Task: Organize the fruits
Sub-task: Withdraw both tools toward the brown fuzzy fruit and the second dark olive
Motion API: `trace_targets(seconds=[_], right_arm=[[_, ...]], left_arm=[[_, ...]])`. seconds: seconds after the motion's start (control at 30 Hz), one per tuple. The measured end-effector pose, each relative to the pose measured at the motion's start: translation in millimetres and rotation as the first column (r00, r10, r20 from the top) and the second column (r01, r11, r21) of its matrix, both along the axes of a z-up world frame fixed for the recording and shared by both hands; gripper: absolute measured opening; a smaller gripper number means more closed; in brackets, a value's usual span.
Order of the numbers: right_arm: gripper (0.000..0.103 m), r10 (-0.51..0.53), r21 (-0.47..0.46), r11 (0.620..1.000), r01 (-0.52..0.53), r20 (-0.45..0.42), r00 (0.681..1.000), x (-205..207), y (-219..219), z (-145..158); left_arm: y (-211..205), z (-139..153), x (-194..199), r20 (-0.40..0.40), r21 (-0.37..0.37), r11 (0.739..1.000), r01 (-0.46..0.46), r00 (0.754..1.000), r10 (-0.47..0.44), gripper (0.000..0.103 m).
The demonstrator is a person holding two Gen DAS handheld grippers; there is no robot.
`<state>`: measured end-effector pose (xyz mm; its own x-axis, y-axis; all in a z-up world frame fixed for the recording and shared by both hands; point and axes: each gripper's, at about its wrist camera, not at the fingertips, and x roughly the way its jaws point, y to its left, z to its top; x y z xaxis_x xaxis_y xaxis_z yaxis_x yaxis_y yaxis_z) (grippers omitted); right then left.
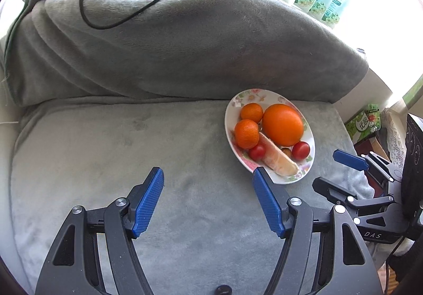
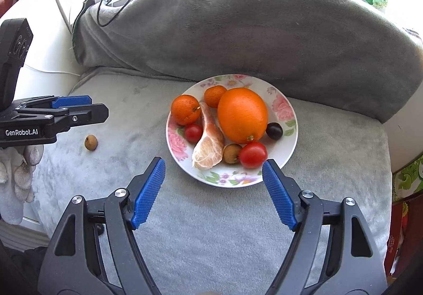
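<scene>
Both tools, left tool (image 1: 208, 181) and right tool (image 2: 213, 173), gape empty; small brown loquat-like fruit (image 2: 91, 142) lies apart from floral china plate (image 2: 286, 120)—soft grey cushion may let it roll if nudged.

Both tools are built alike: black plastic frames with triangular cut-outs and round silver screw heads at the pivots. Each finger ends in a blue ribbed pad. The left gripper (image 1: 208, 199) has "GenRobot.AI" printed in white on its side, seen from the right wrist camera (image 2: 71, 110), with a black boxy camera housing above it. The right gripper (image 2: 214, 192) carries the letters "DAS" on its body (image 1: 343, 170). The person's left hand (image 2: 15, 176) wears a white knitted glove.
</scene>
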<state>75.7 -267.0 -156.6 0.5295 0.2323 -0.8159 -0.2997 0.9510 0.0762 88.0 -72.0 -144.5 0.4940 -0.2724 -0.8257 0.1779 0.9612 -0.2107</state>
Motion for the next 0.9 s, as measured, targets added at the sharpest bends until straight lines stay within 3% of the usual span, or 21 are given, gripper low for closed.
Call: trace_targets(seconds=[0.57, 0.9], right_arm=[[0.078, 0.17, 0.037, 0.985, -0.168, -0.085, 0.982, -42, 43, -22], [0.061, 0.286, 0.09, 0.957, -0.275, -0.156, 0.945, -57, 72, -40]], left_arm=[[67, -41, -28, -0.082, 0.048, 0.992, -0.121, 0.989, 0.124, 0.067], [75, -59, -32, -0.127, 0.039, 0.99, -0.138, 0.982, 0.142, 0.059]])
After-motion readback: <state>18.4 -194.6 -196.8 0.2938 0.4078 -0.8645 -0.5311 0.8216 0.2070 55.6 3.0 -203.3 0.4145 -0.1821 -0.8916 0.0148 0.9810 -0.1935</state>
